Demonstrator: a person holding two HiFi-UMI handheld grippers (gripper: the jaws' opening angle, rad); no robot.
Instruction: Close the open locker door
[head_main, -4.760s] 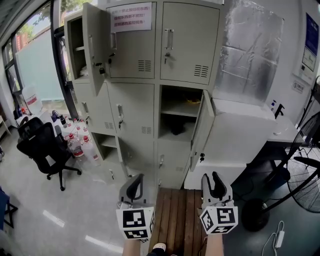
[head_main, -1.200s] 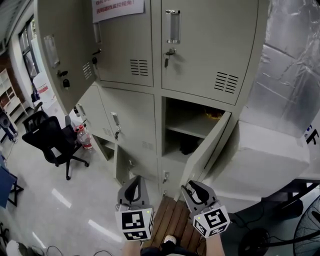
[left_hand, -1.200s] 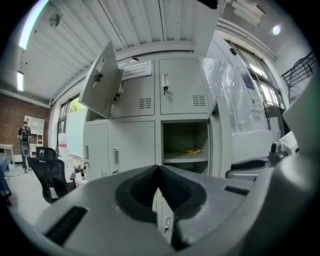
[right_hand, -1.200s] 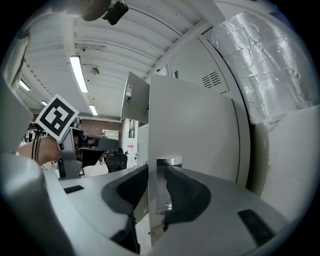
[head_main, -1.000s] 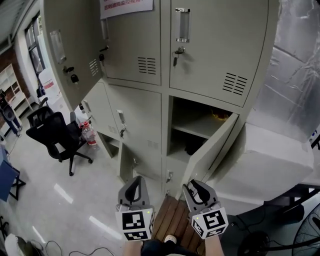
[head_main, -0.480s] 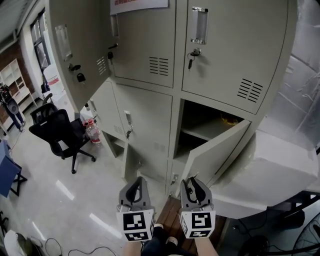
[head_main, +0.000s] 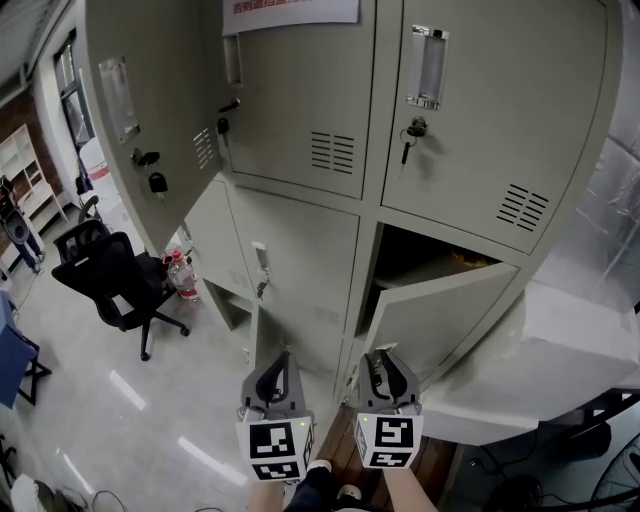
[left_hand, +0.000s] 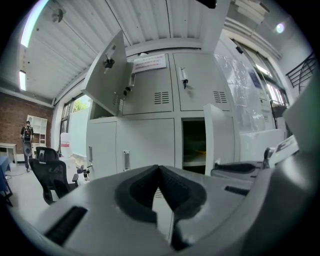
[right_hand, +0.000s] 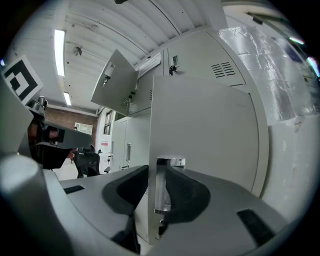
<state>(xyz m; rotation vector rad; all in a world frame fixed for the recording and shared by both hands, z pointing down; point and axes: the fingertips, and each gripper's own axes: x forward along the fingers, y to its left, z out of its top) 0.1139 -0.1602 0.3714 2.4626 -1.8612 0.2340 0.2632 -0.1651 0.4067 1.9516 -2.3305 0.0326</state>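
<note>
The grey locker bank fills the head view. Its middle-right door (head_main: 445, 318) stands partly open, with a dark compartment (head_main: 415, 255) behind it. My right gripper (head_main: 383, 362) is at the door's free edge. In the right gripper view the door (right_hand: 210, 135) runs between the jaws, and the pads (right_hand: 182, 192) close on its edge and chrome handle (right_hand: 163, 187). My left gripper (head_main: 272, 368) hangs beside it on the left, shut and holding nothing. In the left gripper view the left gripper (left_hand: 159, 169) has its pads meeting at the tips, and the same door (left_hand: 215, 137) is ahead on the right.
An upper-left locker door (head_main: 140, 110) hangs wide open overhead. A small bottom door (head_main: 262, 340) is ajar near my left gripper. A black office chair (head_main: 108, 280) and bottles (head_main: 180, 272) stand on the floor at the left. A white cabinet (head_main: 565, 350) sits at the right.
The middle-right door has swung from wide open toward the locker front. My right gripper travelled left with its edge, and the left gripper moved forward slightly.
</note>
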